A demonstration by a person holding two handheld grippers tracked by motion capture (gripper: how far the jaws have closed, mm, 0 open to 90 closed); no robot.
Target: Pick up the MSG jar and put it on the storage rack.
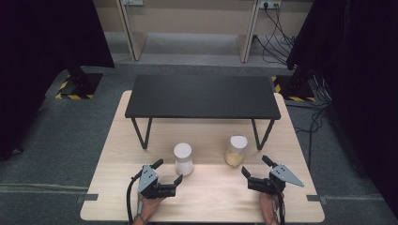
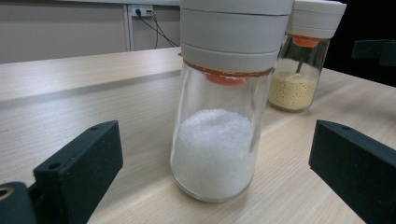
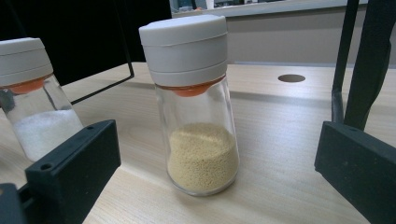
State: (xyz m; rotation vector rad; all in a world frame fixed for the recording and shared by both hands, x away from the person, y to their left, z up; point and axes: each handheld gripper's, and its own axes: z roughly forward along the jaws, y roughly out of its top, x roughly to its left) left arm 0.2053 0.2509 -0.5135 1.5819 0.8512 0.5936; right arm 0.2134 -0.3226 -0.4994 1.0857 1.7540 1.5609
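Two glass shakers with white lids stand upright on the wooden table (image 1: 211,197). The one with white grains (image 1: 183,159) (image 2: 215,144) is on the left; the one with yellow grains (image 1: 235,151) (image 3: 201,154) is on the right. My left gripper (image 1: 167,172) (image 2: 210,177) is open, its jaws on either side of the white shaker without touching it. My right gripper (image 1: 256,165) (image 3: 219,177) is open just short of the yellow shaker, jaws spread wider than the glass. The yellow shaker (image 2: 301,70) also stands behind the white one in the left gripper view, and the white shaker (image 3: 35,98) shows at the left of the right gripper view.
A low black shelf (image 1: 202,96) on thin metal legs stands across the far half of the table; one leg (image 3: 355,60) rises close to my right jaw. Grey carpet surrounds the table, with cables (image 1: 281,42) on the floor at the back right.
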